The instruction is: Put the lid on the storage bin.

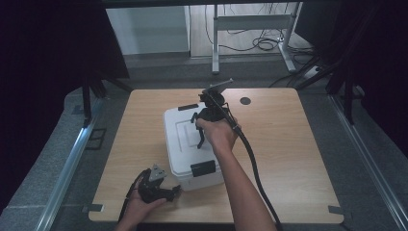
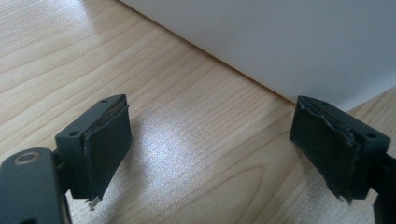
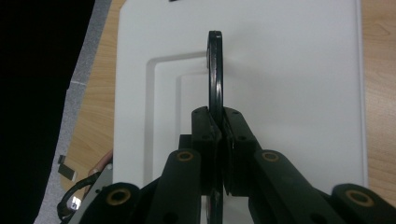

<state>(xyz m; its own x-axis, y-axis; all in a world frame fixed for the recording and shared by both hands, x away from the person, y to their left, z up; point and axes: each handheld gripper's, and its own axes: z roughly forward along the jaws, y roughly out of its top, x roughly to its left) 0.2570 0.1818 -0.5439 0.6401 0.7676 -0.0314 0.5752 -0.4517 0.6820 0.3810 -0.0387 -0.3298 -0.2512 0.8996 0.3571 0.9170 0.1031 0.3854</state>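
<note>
right gripper (image 3: pixel 218 135) clamping handle (image 3: pixel 215 70), wrist bent down

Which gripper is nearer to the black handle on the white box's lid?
Right. The right gripper is shut on the black handle above the lid. The left gripper is open, low over the table beside the white box.

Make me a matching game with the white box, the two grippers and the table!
Things:
1. box
2. left gripper
3. right gripper
4. table

States:
a. shut on the black handle
b. light wood
c. white, lid on
d. open, jaws apart beside the box

Pairs: 1-c, 2-d, 3-a, 4-b
</note>
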